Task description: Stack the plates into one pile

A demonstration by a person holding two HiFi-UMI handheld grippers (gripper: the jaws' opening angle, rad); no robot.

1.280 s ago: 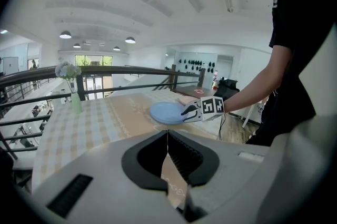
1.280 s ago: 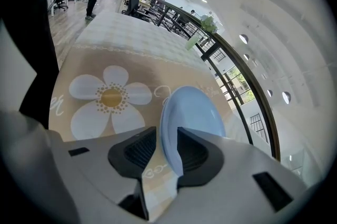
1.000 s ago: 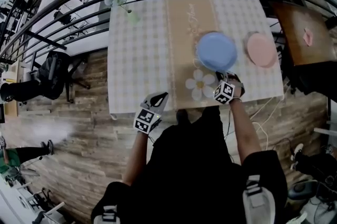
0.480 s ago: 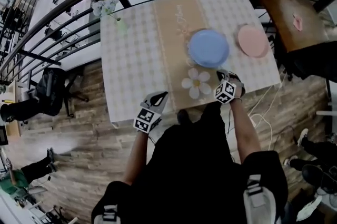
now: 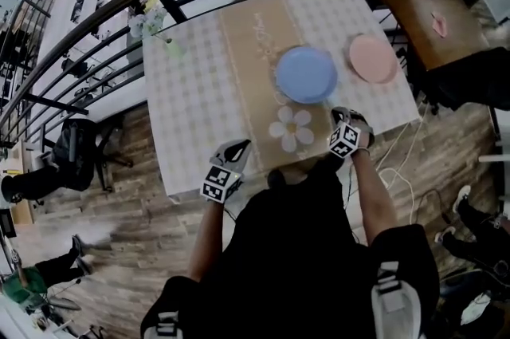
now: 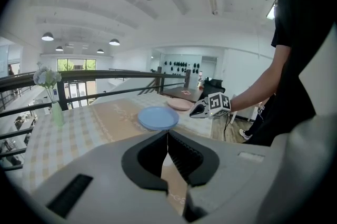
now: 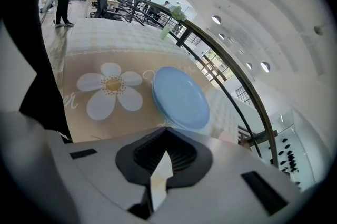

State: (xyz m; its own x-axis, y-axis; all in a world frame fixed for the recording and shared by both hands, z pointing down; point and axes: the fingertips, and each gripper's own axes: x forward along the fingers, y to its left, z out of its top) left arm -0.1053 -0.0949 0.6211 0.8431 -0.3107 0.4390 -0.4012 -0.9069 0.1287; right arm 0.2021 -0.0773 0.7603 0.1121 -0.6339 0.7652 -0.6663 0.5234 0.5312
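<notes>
One blue plate [image 5: 306, 74], one pink plate [image 5: 372, 58], one flower vase [image 5: 170, 48], one checked table [image 5: 191, 108]

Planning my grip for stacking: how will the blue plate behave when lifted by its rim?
The blue plate looks rigid, so it probably won't flex. Its smooth face may slip in a rim pinch. Lying flat on the table, it seems unlikely to roll.

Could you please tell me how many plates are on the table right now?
2: a blue plate on the beige runner, and a pink plate apart to its right near the table edge. Another beneath either would be hidden.
</notes>
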